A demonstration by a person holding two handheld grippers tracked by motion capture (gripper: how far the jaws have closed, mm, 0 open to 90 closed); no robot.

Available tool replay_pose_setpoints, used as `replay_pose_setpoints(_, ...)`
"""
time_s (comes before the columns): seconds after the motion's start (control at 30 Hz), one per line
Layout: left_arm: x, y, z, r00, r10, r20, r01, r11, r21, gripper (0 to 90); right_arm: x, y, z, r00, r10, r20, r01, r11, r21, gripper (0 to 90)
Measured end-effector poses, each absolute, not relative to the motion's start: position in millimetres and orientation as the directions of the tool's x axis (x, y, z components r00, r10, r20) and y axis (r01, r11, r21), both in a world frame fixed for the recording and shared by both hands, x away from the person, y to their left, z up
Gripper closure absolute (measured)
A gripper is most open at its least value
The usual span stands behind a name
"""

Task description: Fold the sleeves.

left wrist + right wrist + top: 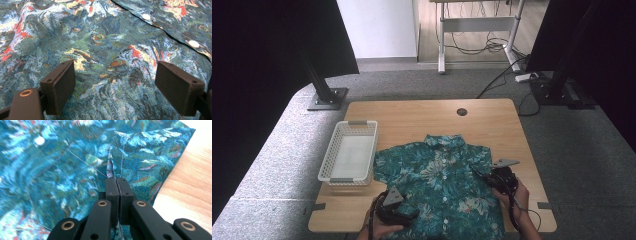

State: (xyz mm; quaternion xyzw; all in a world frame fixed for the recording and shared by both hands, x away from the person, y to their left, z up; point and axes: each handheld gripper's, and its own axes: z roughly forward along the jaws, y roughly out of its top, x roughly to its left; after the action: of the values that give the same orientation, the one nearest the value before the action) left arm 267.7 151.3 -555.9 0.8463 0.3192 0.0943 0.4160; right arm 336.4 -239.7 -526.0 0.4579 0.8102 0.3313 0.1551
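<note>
A teal floral short-sleeved shirt [442,175] lies flat on the wooden table [412,117], collar to the far side, buttoned down the front. My left gripper [414,216] hovers at the shirt's near left part. In the left gripper view its jaws stand wide apart [115,82] over the fabric [107,50], with nothing pinched between them. My right gripper [479,174] is at the shirt's right side, by the sleeve. In the right gripper view it is shut [116,181] on a raised fold of the shirt [50,170] at the sleeve seam.
A white mesh basket [326,159] stands empty at the table's left, just beside the shirt's left sleeve. A round cable hole [462,111] sits near the far edge. Bare wood shows beyond the collar and right of the sleeve [190,182].
</note>
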Motion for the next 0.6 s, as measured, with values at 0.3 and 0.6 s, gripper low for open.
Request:
replay_pose_setpoints(0.3, 267.5, 151.0, -555.9, 0.779, 0.618, -0.103, 0.460, -0.452, 0.764, 16.4, 339.3, -226.4, -517.6, -0.563, 0.821, 0.092, 0.621, 0.348, 0.703, 88.6)
replay_pose_setpoints(0.6, 267.0, 150.7, -556.0, 0.781, 0.617, -0.100, 0.457, -0.455, 0.764, 16.3, 344.4, -203.7, -516.3, -0.598, 0.796, 0.093, 0.608, 0.375, 0.700, 88.5)
